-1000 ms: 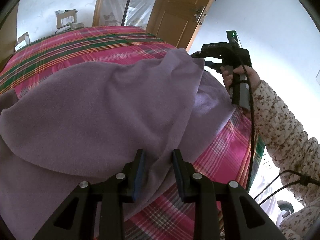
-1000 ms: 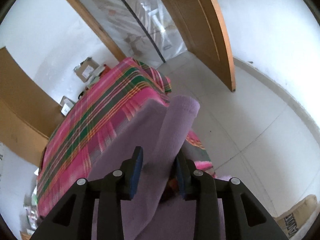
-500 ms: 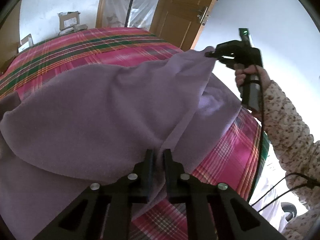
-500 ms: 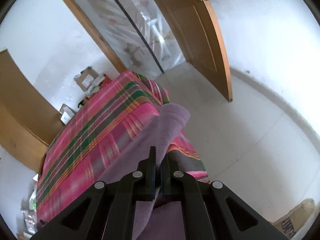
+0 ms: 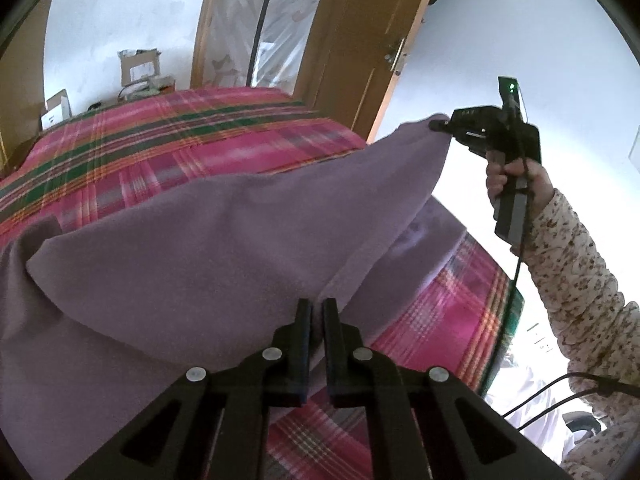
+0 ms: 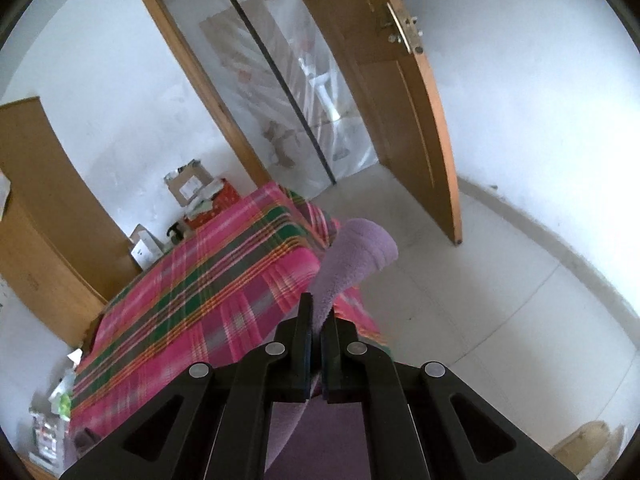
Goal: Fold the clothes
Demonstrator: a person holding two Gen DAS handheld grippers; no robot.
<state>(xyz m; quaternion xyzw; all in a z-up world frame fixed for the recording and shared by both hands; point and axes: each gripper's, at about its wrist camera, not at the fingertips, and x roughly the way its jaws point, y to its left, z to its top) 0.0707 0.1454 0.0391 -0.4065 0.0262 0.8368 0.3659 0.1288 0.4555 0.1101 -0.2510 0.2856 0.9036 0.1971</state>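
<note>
1. The step in hand is the lift that opens a fold: a purple fleece garment [image 5: 208,248] lies across a bed covered with a pink plaid bedspread [image 5: 168,148], and one edge of it is raised off the bed between the two grippers.

2. The left gripper [image 5: 317,312] has just been closing, and its jaws now pinch the near edge of the garment, with fabric running up between the pads.

3. The right gripper [image 6: 318,314], held in a hand [image 5: 516,176] with a floral sleeve [image 5: 576,276], is clamped on the far corner of the garment. In the right wrist view a thick purple tongue of cloth sticks out past the fingertips; in the left wrist view that corner is held high by the bed's right edge.

4. The cloth between the two grips hangs in a slack sheet, while the rest of the garment rests on the bedspread to the left.

5. The next move probably calls for carrying both held points together across the garment and laying the raised edge flat on the part that rests on the bed.

6. Both grips look shallow, so an uneven pull could slip a corner.
</note>
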